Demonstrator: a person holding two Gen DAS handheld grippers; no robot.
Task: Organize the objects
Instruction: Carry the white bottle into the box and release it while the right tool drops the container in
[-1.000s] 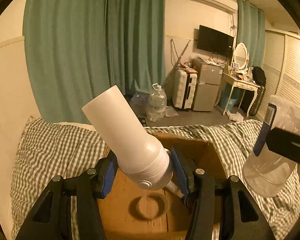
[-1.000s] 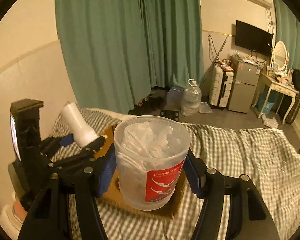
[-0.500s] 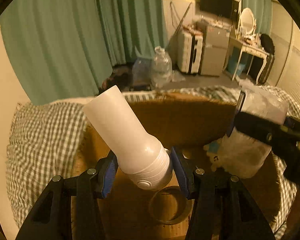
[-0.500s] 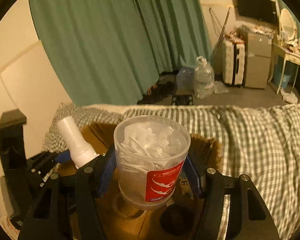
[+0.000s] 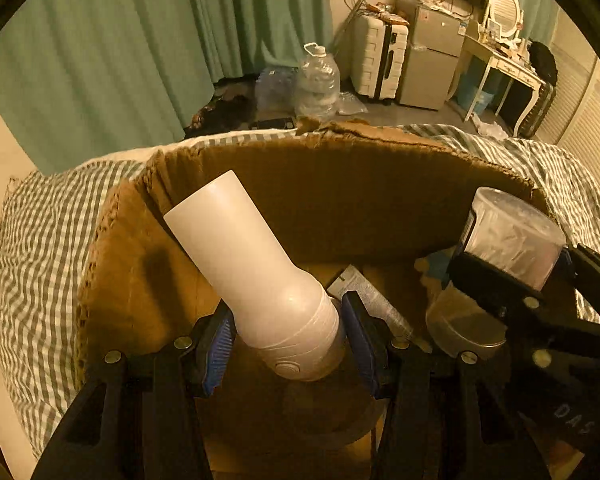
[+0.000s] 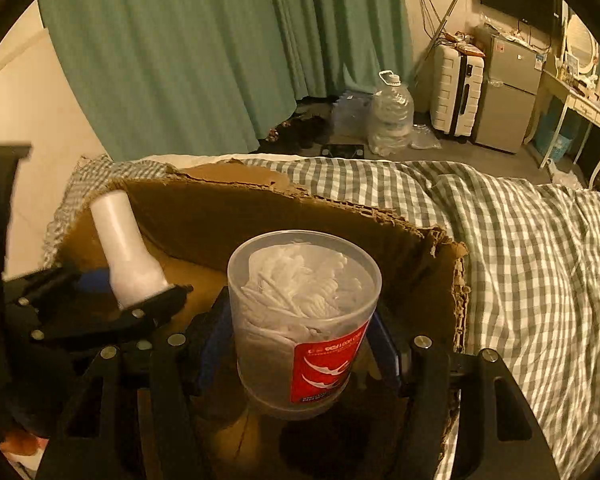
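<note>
My left gripper (image 5: 286, 340) is shut on a white plastic bottle (image 5: 248, 268), tilted up and to the left, inside an open cardboard box (image 5: 340, 184) on the bed. My right gripper (image 6: 300, 352) is shut on a clear tub of cotton swabs (image 6: 304, 312) with a red label, held upright inside the same box (image 6: 228, 204). The tub also shows in the left wrist view (image 5: 508, 236), to the right of the bottle. The bottle shows in the right wrist view (image 6: 124, 252), to the left of the tub.
A flat packet (image 5: 372, 296) and a small blue and yellow item (image 5: 432, 268) lie on the box floor. The box sits on a green checked bedspread (image 6: 532, 248). Beyond the bed are green curtains, a water jug (image 6: 392, 112), a suitcase and a small fridge.
Both grippers have moved forward and down into the cardboard box with their objects. The box walls now stand around the bottle and the tub.
</note>
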